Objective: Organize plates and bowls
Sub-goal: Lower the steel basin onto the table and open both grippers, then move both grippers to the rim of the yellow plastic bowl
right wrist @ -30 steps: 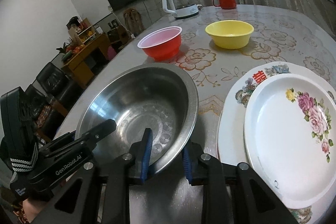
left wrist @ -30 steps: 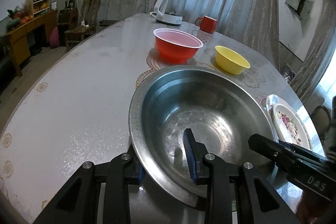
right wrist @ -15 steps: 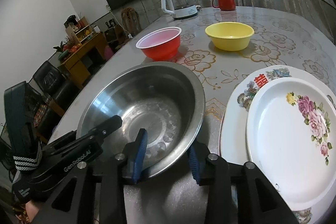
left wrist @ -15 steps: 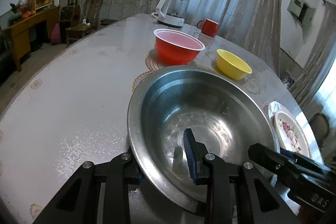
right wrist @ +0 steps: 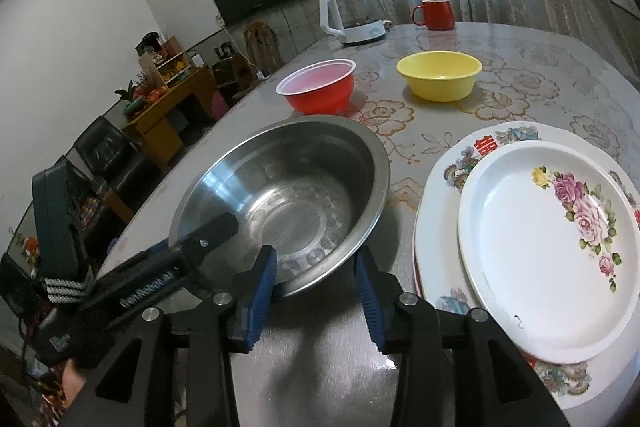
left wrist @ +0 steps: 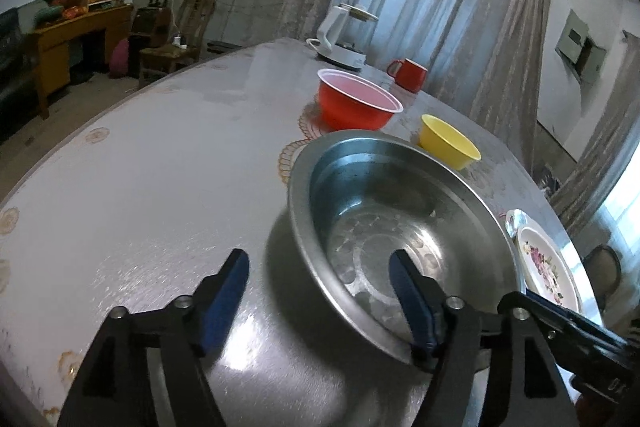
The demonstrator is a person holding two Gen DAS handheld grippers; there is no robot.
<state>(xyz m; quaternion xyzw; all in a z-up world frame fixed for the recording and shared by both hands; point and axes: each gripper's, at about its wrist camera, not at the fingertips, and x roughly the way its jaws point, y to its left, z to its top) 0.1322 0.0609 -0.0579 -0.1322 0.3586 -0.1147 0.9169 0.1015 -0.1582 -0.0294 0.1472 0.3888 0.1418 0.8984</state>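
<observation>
Left wrist view: left gripper [left wrist: 318, 293] with fingers [left wrist: 224, 291] spread wide after just opening, near rim of the steel basin [left wrist: 400, 239] between them, no pad pressing on it. One pad hanging inside the basin, the other outside above the worktop [left wrist: 152, 179]. Basin flat on the worktop. Beyond the basin, a red bowl [left wrist: 356, 103]; beyond and right of the basin, a yellow bowl [left wrist: 446, 141]; farther back, a white kettle [left wrist: 342, 35] and red mug [left wrist: 410, 73]. Right of the basin, a floral plate [left wrist: 546, 263].

Right wrist view: right gripper [right wrist: 316, 279] fingers [right wrist: 262, 279] parted, just opening a little, straddling the basin's near rim; contact with the left pad unclear, right pad apart from it. Just right of the basin [right wrist: 288, 195], a rose-patterned plate [right wrist: 560, 251] stacked on a larger patterned plate [right wrist: 448, 171]. Behind the basin, red bowl [right wrist: 318, 91]; behind and right, yellow bowl [right wrist: 440, 75].
</observation>
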